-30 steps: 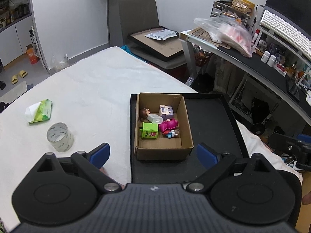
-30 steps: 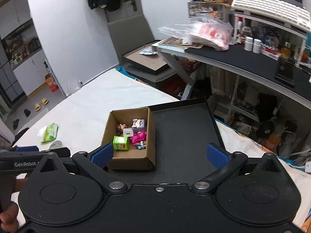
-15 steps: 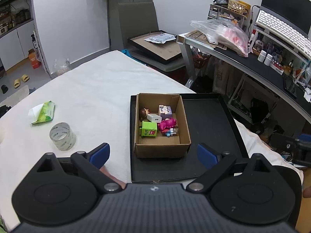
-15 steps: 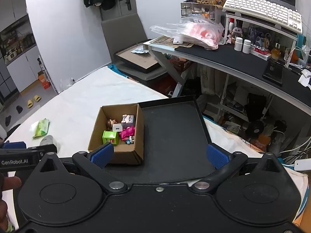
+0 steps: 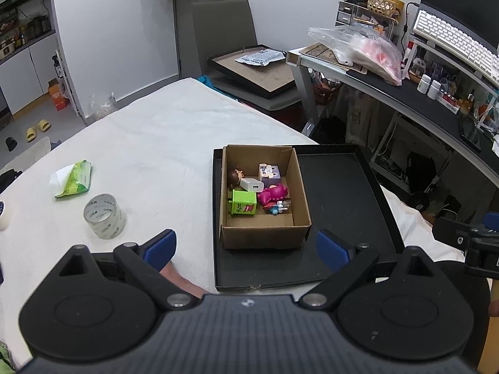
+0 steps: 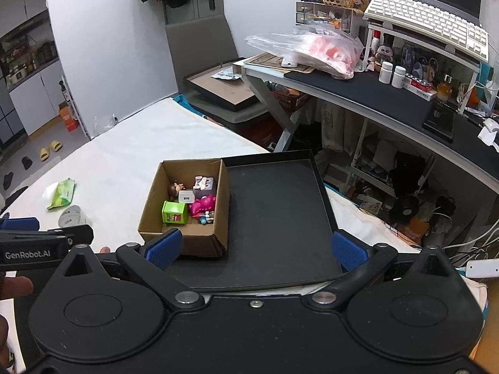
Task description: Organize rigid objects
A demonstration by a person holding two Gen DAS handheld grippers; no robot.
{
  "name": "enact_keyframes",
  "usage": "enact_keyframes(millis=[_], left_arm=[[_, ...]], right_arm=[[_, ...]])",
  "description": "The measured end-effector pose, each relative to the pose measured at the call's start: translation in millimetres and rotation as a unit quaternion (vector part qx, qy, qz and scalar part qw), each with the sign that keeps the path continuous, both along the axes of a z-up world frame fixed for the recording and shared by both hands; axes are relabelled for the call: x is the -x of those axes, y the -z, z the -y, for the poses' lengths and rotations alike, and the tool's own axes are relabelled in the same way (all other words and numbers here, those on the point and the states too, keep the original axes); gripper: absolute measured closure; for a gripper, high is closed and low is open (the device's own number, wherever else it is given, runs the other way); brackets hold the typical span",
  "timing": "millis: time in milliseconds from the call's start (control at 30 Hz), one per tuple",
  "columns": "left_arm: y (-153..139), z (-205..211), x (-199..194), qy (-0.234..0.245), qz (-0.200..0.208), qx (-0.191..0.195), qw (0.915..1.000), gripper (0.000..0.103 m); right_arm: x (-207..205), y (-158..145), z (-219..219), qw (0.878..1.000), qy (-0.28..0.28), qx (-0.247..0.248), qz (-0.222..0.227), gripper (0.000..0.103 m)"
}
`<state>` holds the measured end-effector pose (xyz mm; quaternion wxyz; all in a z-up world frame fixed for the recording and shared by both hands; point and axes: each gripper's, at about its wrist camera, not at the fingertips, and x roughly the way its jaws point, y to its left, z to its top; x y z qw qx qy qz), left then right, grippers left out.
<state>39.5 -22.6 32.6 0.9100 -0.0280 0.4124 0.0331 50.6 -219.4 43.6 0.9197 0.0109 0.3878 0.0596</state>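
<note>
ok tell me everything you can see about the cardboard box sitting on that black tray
The cardboard box is a small, plain brown corrugated carton, open at the top with no flaps standing. It sits upright and flat on the left part of the black tray, near the tray's left rim, the tray resting on the white-covered table. Inside lie a green cube toy, a white charger, a pink figure, a purple block and a brown-haired doll. Neither gripper touches it.

Open cardboard box sits on black tray's left side, small toys jumbled inside, maybe six.
</note>
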Motion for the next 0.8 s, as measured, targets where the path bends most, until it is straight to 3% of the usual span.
enact_keyframes(millis=[800], left_arm=[[1.1, -2.4, 3.0, -0.003, 0.000, 0.001, 1.0000, 0.007]], right_arm=[[5.4, -4.5, -3.9, 1.000, -0.016, 0.002, 0.006, 0.000]])
